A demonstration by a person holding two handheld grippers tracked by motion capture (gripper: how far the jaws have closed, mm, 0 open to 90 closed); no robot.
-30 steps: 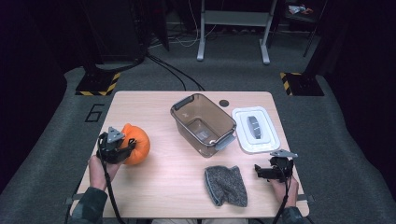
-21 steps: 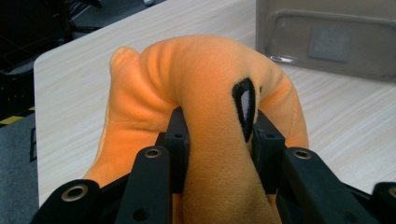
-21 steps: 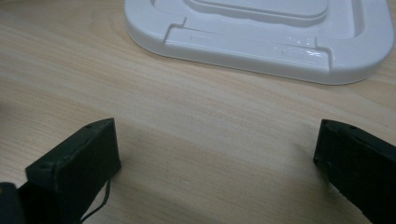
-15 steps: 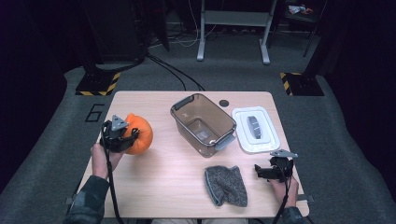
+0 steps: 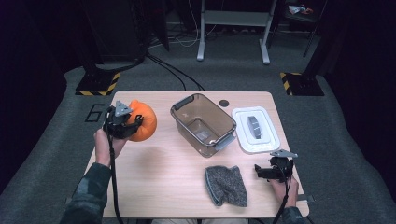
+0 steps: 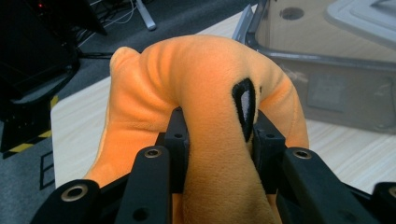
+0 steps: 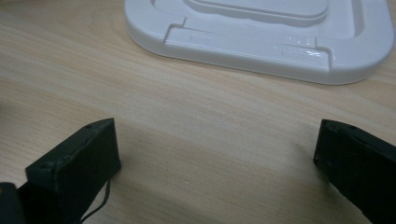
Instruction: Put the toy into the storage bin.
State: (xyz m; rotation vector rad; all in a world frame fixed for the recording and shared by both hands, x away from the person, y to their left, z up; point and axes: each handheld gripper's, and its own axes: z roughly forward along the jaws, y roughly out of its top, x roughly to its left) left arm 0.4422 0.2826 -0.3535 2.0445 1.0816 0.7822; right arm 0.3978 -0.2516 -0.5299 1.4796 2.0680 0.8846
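1. The left claw (image 5: 133, 122) pinches an orange plush toy (image 5: 142, 120), lifted clear of the bench (image 5: 159, 168).
2. The open clear container (image 5: 203, 123) waits beside it, unfilled.
3. The right claw (image 5: 265, 171) rests wide, holding nothing.

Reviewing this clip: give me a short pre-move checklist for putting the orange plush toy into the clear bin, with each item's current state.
1. Left gripper shut on the orange plush toy: ok, the pads squeeze a fold of it.
2. Toy lifted off the table: ok, its shadow lies below it.
3. Clear bin open: ok, the white lid lies beside it.
4. Bin free to take the toy: ok, it looks empty.
5. Right gripper out of the way: ok, open, low near the grey cloth.
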